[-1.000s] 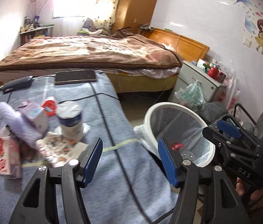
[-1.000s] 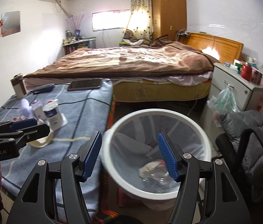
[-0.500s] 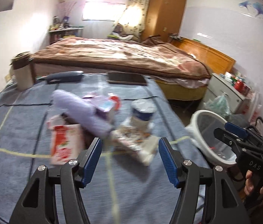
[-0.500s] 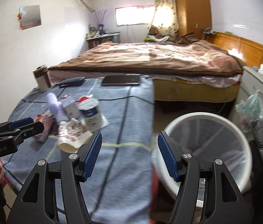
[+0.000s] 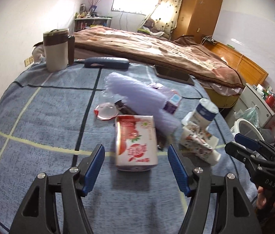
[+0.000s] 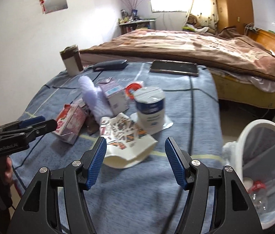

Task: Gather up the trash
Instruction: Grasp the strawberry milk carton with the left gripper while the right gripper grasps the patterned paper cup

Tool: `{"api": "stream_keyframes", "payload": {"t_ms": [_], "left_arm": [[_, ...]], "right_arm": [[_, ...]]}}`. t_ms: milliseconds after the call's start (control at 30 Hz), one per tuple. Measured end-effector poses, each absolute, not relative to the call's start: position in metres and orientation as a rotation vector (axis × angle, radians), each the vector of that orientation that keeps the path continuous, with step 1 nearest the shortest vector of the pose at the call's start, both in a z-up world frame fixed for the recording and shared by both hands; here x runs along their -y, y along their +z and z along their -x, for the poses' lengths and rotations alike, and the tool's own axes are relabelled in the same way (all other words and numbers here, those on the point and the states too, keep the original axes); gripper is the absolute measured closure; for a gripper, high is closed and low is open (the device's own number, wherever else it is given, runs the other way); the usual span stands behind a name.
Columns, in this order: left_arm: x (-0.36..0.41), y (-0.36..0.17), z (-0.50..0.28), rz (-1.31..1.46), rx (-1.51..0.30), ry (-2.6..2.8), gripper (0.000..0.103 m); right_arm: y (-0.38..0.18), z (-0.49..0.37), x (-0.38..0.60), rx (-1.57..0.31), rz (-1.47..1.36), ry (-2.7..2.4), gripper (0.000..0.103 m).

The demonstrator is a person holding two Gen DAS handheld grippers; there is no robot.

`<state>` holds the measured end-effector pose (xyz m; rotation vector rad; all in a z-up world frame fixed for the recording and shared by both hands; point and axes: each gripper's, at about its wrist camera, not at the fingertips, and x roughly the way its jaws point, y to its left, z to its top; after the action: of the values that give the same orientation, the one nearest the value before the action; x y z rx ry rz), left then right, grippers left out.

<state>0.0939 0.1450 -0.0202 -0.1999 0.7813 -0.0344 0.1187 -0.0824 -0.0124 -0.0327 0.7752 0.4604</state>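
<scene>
The left hand-held gripper point(image 5: 135, 167) is hanging released at the bottom of the left wrist view, its jaws having just been widening, the red milk carton point(image 5: 135, 142) lying on the blue surface point(image 5: 40, 117) just beyond them, untouched. In the right wrist view, the right hand-held gripper point(image 6: 135, 161) is gaping, empty, before the patterned wrapper point(image 6: 126, 138); the white bin point(image 6: 258, 136) is sitting at the lower right.

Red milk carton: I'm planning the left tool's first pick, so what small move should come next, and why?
Probably ease the left tool forward and down over the red milk carton. The carton lies just ahead of its open jaws, which have just been opening, with nothing held.
</scene>
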Motion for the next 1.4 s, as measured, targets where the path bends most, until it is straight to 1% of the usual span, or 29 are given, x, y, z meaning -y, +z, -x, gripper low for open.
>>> {"api": "stream_keyframes", "payload": {"t_ms": [400, 700, 767, 833, 867, 900, 933, 1000, 1033, 1067, 1100, 1233, 1400], "left_arm": [[-0.142, -0.037, -0.114, 0.227, -0.835, -0.092, 0.033], [-0.142, -0.045, -0.127, 0.235, -0.863, -0.083, 0.033], [-0.142, -0.046, -0.129, 0.237, -0.871, -0.081, 0.033], [-0.141, -0.047, -0.13, 0.233, -0.873, -0.083, 0.033], [-0.14, -0.048, -0.13, 0.232, -0.878, -0.082, 0.033], [-0.14, -0.049, -0.131, 0.231, -0.881, -0.082, 0.035], [-0.14, -0.049, -0.131, 0.233, -0.88, -0.079, 0.038], [-0.14, -0.048, -0.131, 0.234, -0.877, -0.077, 0.041], [-0.14, -0.048, -0.132, 0.23, -0.875, -0.074, 0.045], [-0.139, -0.048, -0.132, 0.227, -0.876, -0.072, 0.045], [-0.139, -0.048, -0.132, 0.224, -0.876, -0.072, 0.045], [-0.137, -0.047, -0.131, 0.21, -0.873, -0.067, 0.045], [-0.136, -0.044, -0.128, 0.202, -0.863, -0.064, 0.045]], "right_arm": [[-0.034, -0.126, 0.049, -0.839, 0.158, 0.507, 0.039], [-0.038, -0.136, 0.044, -0.866, 0.163, 0.505, 0.039], [-0.039, -0.137, 0.044, -0.869, 0.16, 0.501, 0.044], [-0.04, -0.137, 0.044, -0.869, 0.157, 0.496, 0.054], [-0.04, -0.137, 0.044, -0.868, 0.155, 0.492, 0.056], [-0.04, -0.138, 0.045, -0.869, 0.153, 0.491, 0.059], [-0.04, -0.138, 0.045, -0.868, 0.15, 0.49, 0.064], [-0.039, -0.138, 0.046, -0.867, 0.143, 0.488, 0.067], [-0.039, -0.138, 0.046, -0.869, 0.141, 0.492, 0.068], [-0.04, -0.138, 0.046, -0.869, 0.14, 0.493, 0.069], [-0.039, -0.137, 0.046, -0.868, 0.139, 0.495, 0.072], [-0.039, -0.136, 0.046, -0.86, 0.142, 0.493, 0.076], [-0.038, -0.134, 0.046, -0.851, 0.14, 0.497, 0.079]]}}
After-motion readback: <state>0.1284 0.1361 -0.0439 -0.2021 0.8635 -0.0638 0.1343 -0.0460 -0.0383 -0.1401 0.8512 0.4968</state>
